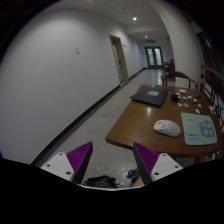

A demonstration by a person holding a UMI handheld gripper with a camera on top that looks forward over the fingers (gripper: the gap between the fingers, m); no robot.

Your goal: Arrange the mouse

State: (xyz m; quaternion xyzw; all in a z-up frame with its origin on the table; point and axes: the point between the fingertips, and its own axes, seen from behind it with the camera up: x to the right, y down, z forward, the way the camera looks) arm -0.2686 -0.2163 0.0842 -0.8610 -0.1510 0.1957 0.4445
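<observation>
Gripper view gave us a corridor with a wooden table [135, 122] off to the right of the fingers. We saw the mouse [167, 127], white, lying flat on that table beside a pale green mat [200, 129], well beyond the gripper [112, 163]. Its long axis ran roughly across the table, left to right; which end was the front we could not tell. A laptop [151, 96] sat farther back. The fingers stood wide apart and held nothing, purple pads [78, 158] facing inward.
</observation>
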